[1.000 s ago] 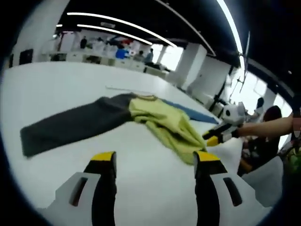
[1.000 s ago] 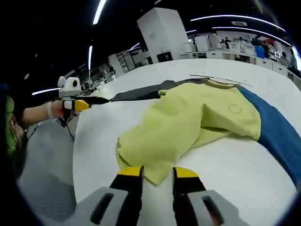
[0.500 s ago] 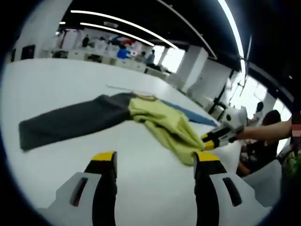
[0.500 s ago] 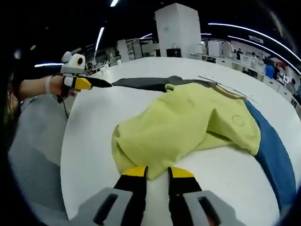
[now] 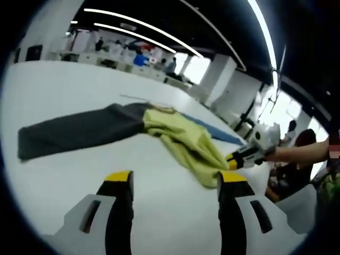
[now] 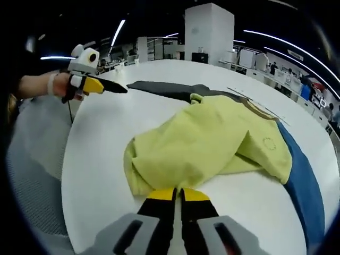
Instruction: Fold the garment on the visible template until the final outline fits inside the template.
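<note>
Since before, right gripper (image 6: 176, 194) jaws have closed on garment (image 6: 212, 143) hem; left gripper (image 5: 172, 179) hangs open. Soft, light, floppy cloth: pinch edges.

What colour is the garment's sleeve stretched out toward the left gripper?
Dark grey sleeve, clearest in the left gripper view, joined to the yellow-green body.

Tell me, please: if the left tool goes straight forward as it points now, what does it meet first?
Probably the bare white table, then the yellow body of the garment beyond; depth is unclear.
</note>
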Demonstrator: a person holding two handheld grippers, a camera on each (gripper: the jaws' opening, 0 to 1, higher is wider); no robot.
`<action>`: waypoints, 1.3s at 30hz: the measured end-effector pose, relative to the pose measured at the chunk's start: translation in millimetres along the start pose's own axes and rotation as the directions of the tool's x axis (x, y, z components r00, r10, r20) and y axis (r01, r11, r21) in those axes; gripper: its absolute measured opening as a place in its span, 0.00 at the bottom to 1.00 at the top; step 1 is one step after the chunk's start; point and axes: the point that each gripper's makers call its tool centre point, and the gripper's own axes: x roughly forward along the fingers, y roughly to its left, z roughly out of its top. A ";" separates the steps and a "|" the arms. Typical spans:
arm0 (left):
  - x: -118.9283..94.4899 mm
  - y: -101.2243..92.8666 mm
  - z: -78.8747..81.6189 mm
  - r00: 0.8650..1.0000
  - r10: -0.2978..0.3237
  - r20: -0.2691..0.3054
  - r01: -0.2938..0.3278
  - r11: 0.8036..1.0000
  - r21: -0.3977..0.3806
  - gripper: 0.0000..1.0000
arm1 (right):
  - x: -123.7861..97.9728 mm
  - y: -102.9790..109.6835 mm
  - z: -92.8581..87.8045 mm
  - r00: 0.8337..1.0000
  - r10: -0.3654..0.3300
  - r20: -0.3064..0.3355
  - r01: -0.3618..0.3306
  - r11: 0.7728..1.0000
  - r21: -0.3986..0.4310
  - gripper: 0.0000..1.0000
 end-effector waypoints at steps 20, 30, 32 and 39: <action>50.1 -14.3 -2.6 0.999 -0.036 -0.020 0.034 0.997 -0.066 0.53 | -90.9 -33.5 -15.8 0.987 -0.140 0.079 0.126 0.980 0.155 0.00; 94.2 -2.2 -1.3 0.999 0.028 -0.025 -0.031 0.988 -0.153 0.37 | -106.3 -41.7 -28.7 0.981 -0.177 0.076 0.160 0.968 0.193 0.00; 102.4 -2.9 -3.6 0.999 0.031 -0.036 -0.036 0.987 -0.159 0.34 | -106.9 -41.7 -29.5 0.981 -0.179 0.080 0.160 0.967 0.199 0.00; 121.6 -7.0 -9.8 0.997 0.043 -0.061 -0.052 0.987 -0.153 0.27 | -107.8 -42.1 -30.9 0.980 -0.179 0.083 0.159 0.964 0.212 0.00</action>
